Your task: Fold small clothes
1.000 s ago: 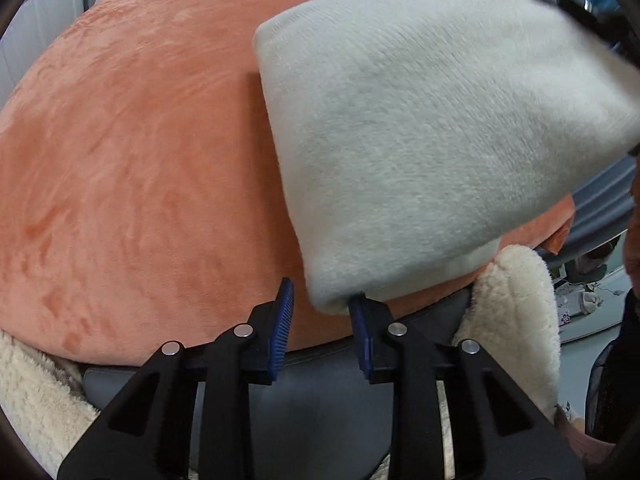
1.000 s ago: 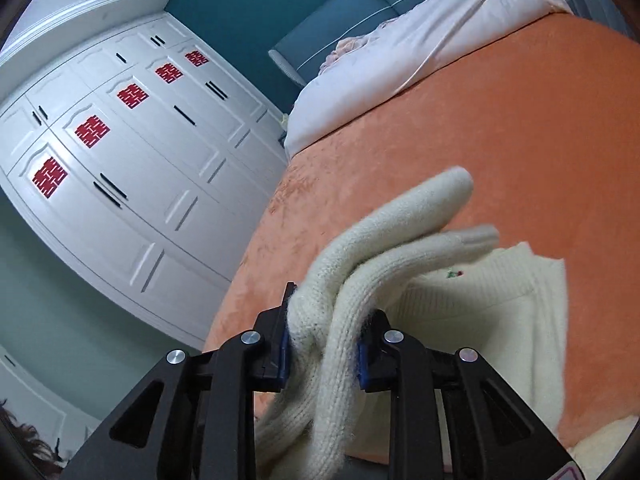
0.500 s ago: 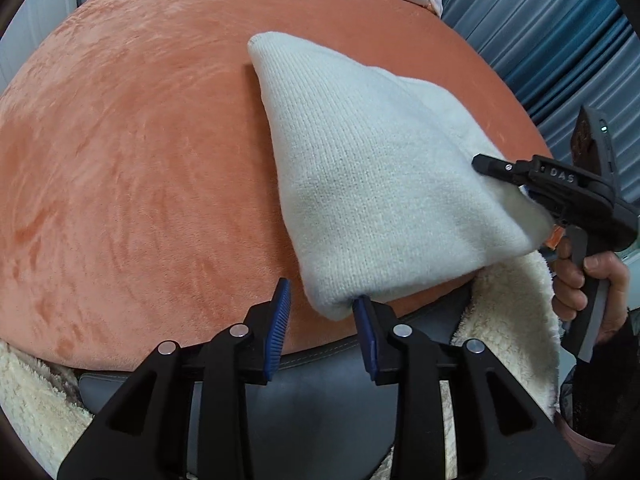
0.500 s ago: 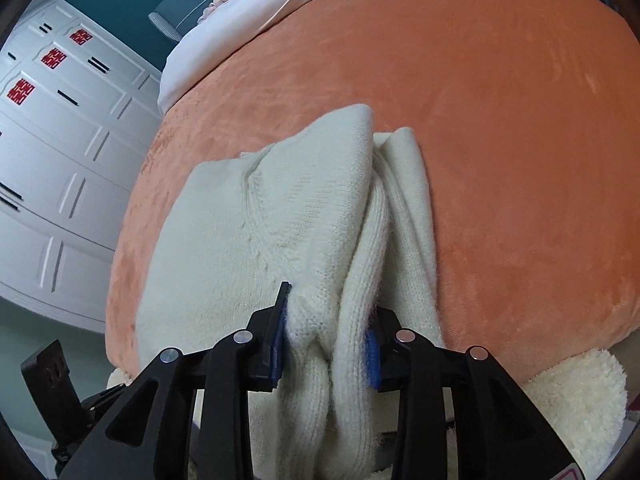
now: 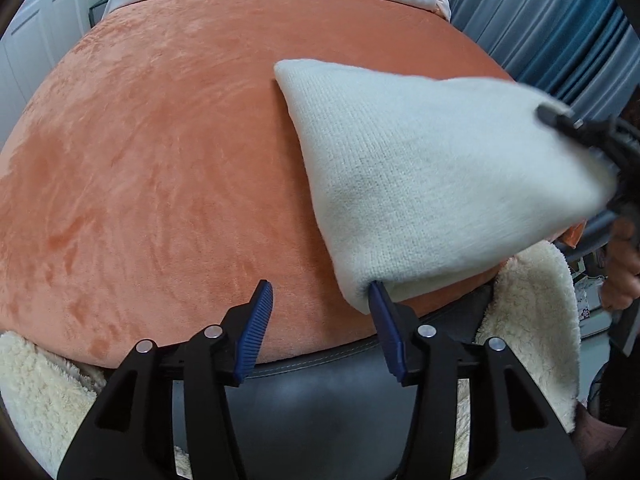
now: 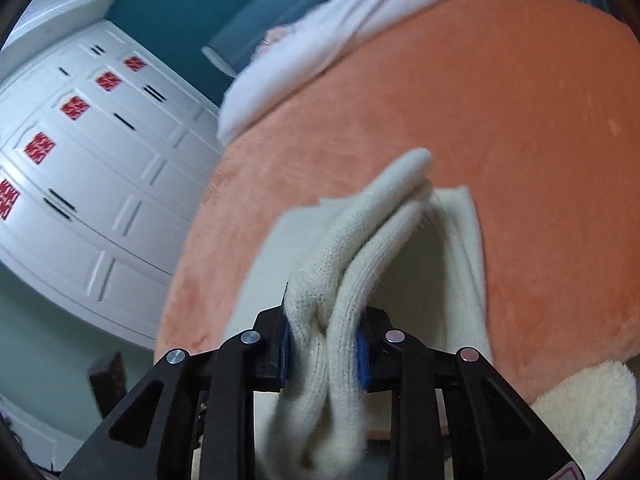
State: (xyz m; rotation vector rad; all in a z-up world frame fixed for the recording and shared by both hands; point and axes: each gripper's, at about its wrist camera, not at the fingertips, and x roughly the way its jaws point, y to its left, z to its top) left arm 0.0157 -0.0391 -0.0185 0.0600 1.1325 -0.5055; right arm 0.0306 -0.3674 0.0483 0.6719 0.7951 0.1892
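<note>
Sweater (image 5: 420,176), cream knit, lies partly on the orange bedspread (image 5: 160,160), near the bed's foot edge, with its right side lifted off the surface.

We have the left gripper (image 5: 320,320) pointing steeply down at the near corner of the knit. Its jaws are opening and stand wide apart; the corner only brushes the inner face of the right blue pad (image 5: 384,320), and the left pad is clear over bare bedspread. So nothing is pinched there now. Our read: that corner was the anchor while the other side got carried, and we're letting it go.

Right gripper (image 6: 323,344) has a thick bunch of folded knit layers between its pads, jaws closing on it, fabric bulging above and hanging below the fingers. In the left wrist view it shows at the far right edge, blurred, with a hand (image 5: 620,264) on the handle. Holding several layers together keeps the fold edge aligned while the panel comes over the flat part of the sweater.

A fluffy cream fleece (image 5: 536,320) hangs over the bed edge just beside the garment; similar colour, so we watch not to snag it.

Fold looks mid-way: one panel up, not yet laid flat.
</note>
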